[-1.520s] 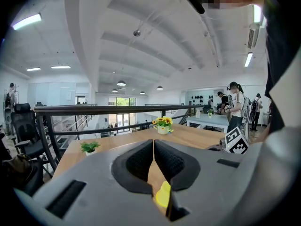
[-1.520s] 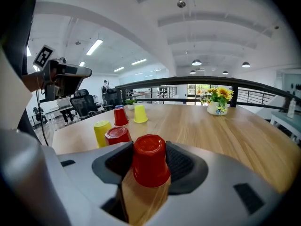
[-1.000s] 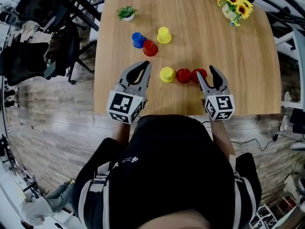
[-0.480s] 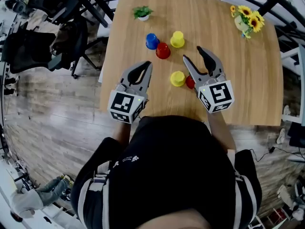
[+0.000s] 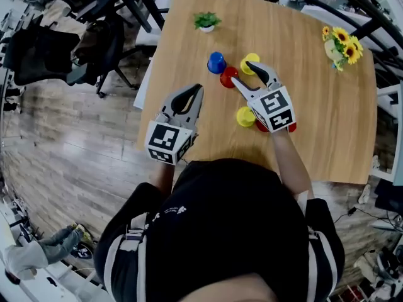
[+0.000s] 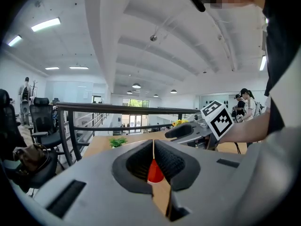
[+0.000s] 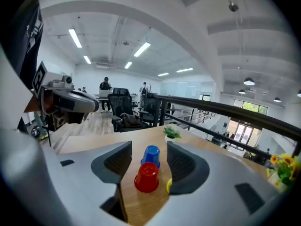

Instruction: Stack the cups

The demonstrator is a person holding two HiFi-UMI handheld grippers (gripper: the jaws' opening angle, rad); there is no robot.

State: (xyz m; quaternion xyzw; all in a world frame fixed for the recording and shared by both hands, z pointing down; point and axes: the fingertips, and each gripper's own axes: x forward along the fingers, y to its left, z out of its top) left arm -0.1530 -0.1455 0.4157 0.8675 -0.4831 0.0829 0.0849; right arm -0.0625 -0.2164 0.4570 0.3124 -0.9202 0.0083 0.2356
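1. My right gripper [image 5: 242,74] is wide open and empty; the upside-down red cup [image 7: 146,177] sits just ahead of its jaws, with the blue cup [image 7: 151,155] just behind.
2. My left gripper [image 6: 153,147] is closed on nothing, at the table [image 5: 315,106] edge.

red cup [image 7: 146,177], blue cup [image 7: 151,155], yellow cup [image 5: 245,116]
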